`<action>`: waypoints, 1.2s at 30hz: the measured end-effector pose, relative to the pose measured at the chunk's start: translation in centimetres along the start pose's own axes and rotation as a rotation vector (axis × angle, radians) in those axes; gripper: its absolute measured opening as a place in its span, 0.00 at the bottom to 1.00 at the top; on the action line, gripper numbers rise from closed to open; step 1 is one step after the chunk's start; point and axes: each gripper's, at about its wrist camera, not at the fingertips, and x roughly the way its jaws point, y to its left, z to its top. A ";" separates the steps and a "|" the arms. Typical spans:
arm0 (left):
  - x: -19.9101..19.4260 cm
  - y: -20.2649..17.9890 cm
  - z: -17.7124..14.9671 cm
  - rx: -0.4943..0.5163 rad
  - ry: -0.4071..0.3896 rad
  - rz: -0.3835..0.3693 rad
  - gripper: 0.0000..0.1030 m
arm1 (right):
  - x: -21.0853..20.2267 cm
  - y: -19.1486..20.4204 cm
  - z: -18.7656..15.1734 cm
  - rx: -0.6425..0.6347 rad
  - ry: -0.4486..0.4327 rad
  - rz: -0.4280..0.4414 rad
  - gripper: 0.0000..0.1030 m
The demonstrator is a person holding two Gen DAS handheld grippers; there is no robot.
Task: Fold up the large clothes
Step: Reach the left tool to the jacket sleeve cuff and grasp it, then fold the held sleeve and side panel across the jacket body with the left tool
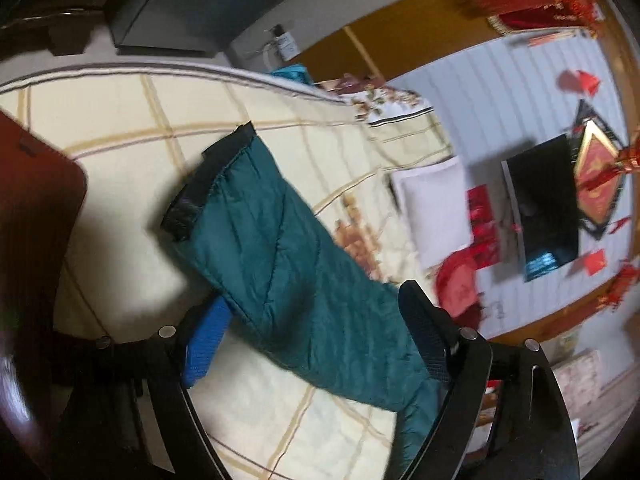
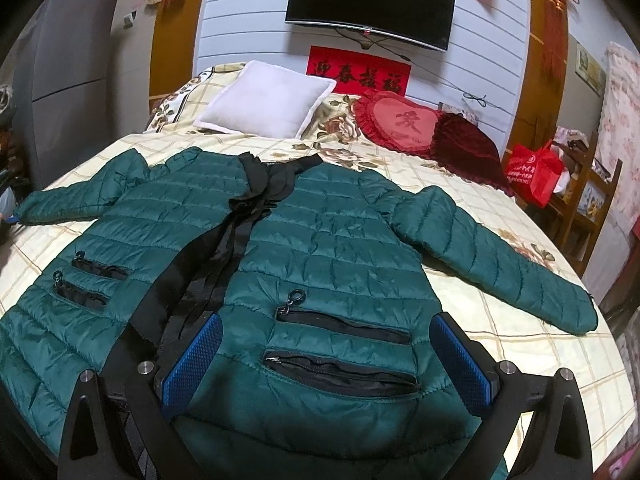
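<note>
A dark green quilted jacket lies spread face up on the bed, sleeves out to both sides, with a black front strip and several zip pockets. My right gripper is open just above the lower right front panel, near two zip pockets, holding nothing. In the left wrist view, one green sleeve with a black cuff runs between the fingers of my left gripper. The jaws stand wide apart around the sleeve, not closed on it.
The bed has a cream checked cover. A white pillow and red heart cushions lie at its head. A TV hangs on the wall. A red bag sits on a wooden rack to the right.
</note>
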 end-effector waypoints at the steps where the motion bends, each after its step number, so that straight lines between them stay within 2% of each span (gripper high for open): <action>1: 0.0 0.1 0.4 -0.005 0.005 -0.032 0.81 | 0.0 0.0 0.0 -0.002 0.002 0.002 1.00; 3: 0.2 0.0 0.8 -0.003 0.000 -0.025 0.81 | 0.1 0.4 0.0 -0.014 0.003 0.004 1.00; 5: 0.6 0.0 1.2 -0.005 -0.006 0.014 0.81 | 0.1 0.7 0.1 -0.025 0.001 0.005 1.00; 10: 1.4 0.8 1.8 -0.023 -0.061 0.206 0.80 | 0.3 1.2 0.2 -0.039 0.001 0.005 1.00; 18: 3.3 0.5 3.1 0.045 -0.085 0.281 0.80 | 0.3 1.1 0.1 -0.041 0.000 -0.002 1.00; 20: 4.0 0.2 3.1 0.076 -0.081 0.331 0.53 | 0.4 1.1 0.1 -0.042 0.004 -0.004 1.00; 21: 4.5 0.3 3.1 0.092 -0.058 0.371 0.19 | 0.4 1.0 0.0 -0.042 0.005 -0.004 1.00; 22: 5.1 0.5 3.1 0.106 -0.030 0.410 0.15 | 0.4 1.1 0.1 -0.042 0.005 -0.003 1.00; 26: 4.7 -1.4 2.7 0.219 -0.075 0.474 0.11 | 0.6 1.0 0.0 -0.047 0.012 0.000 1.00; 29: 3.6 -3.3 2.1 0.285 -0.132 0.487 0.11 | 0.5 0.8 -0.1 -0.035 0.014 -0.007 1.00; 33: 1.3 -6.9 1.0 0.347 -0.189 0.429 0.11 | 0.6 -0.7 -0.4 0.036 0.039 0.003 0.99; 36: 0.1 -12.1 -1.2 0.476 -0.211 0.355 0.11 | 0.6 -1.5 -0.6 0.050 0.051 -0.019 0.99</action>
